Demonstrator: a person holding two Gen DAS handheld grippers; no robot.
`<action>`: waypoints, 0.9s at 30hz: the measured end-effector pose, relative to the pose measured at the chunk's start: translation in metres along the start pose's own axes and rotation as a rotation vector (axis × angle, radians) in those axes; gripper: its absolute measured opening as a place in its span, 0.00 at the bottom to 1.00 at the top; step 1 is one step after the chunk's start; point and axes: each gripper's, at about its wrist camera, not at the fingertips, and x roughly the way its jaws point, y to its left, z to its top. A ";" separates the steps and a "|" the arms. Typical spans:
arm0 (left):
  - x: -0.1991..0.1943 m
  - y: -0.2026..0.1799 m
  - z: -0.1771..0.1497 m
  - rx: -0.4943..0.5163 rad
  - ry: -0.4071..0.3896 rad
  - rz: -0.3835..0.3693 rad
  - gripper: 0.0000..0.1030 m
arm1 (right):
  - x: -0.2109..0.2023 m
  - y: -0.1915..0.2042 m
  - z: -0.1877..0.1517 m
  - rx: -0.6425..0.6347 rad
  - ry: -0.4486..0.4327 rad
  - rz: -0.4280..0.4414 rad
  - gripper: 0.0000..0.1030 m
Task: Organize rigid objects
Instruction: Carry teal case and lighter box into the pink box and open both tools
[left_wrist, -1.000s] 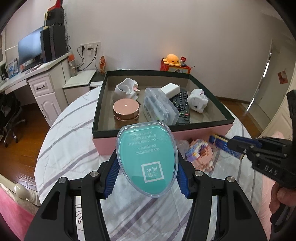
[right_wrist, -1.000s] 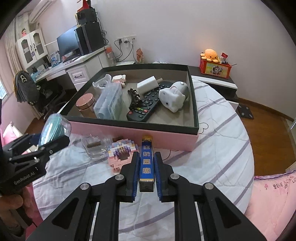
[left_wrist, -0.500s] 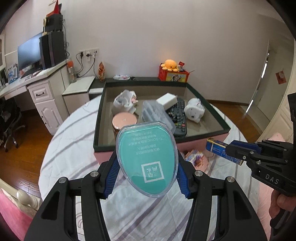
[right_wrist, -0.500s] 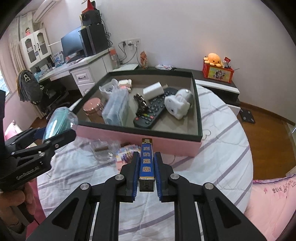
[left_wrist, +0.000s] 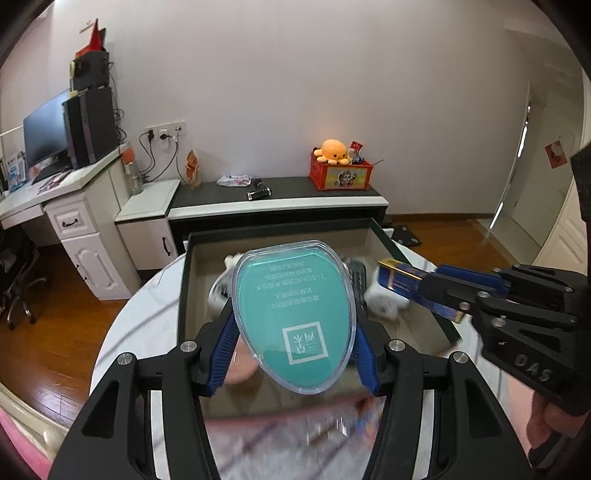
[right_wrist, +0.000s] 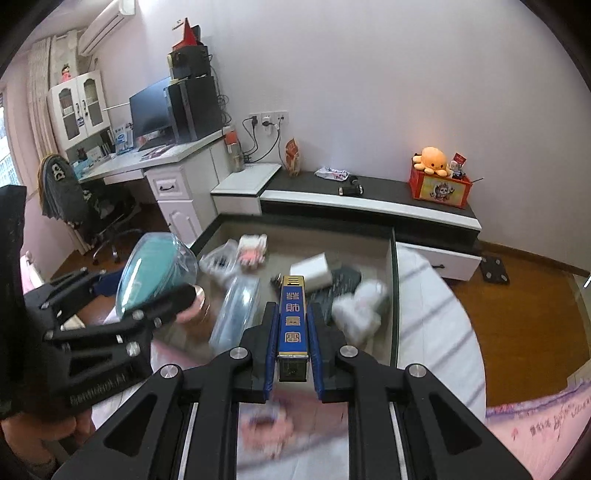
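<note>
My left gripper (left_wrist: 293, 332) is shut on a teal oval case with a clear plastic shell (left_wrist: 293, 314), held up over the near part of the open box (left_wrist: 184, 280). My right gripper (right_wrist: 293, 332) is shut on a narrow blue and gold box (right_wrist: 293, 317) that points toward the open box (right_wrist: 393, 266). In the left wrist view the right gripper (left_wrist: 443, 291) and its blue box (left_wrist: 399, 278) reach in from the right. In the right wrist view the left gripper (right_wrist: 147, 295) holds the teal case (right_wrist: 155, 266) at the left. Both grippers hang above the box's front half.
The box holds a rose-gold jar (right_wrist: 197, 299), a clear plastic case (right_wrist: 236, 310), a white charger (right_wrist: 312, 271), a black remote (right_wrist: 332, 288), a white toy (right_wrist: 364, 306) and a white holder (right_wrist: 218, 260). It sits on a round table with a striped cloth (right_wrist: 436, 332). A low cabinet (right_wrist: 369, 203) stands behind.
Both grippers have risen and moved forward over the box with their objects still held. The box's pink front wall and the items on the cloth have slipped down toward the bottom edge.
</note>
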 end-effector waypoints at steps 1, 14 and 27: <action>0.011 0.000 0.008 0.001 0.005 -0.001 0.55 | 0.010 -0.003 0.006 0.007 0.009 0.002 0.15; 0.130 0.015 0.050 -0.038 0.143 -0.002 0.55 | 0.131 -0.057 0.050 0.086 0.119 -0.037 0.15; 0.168 0.008 0.045 -0.040 0.225 0.012 0.56 | 0.161 -0.063 0.052 0.087 0.197 -0.051 0.16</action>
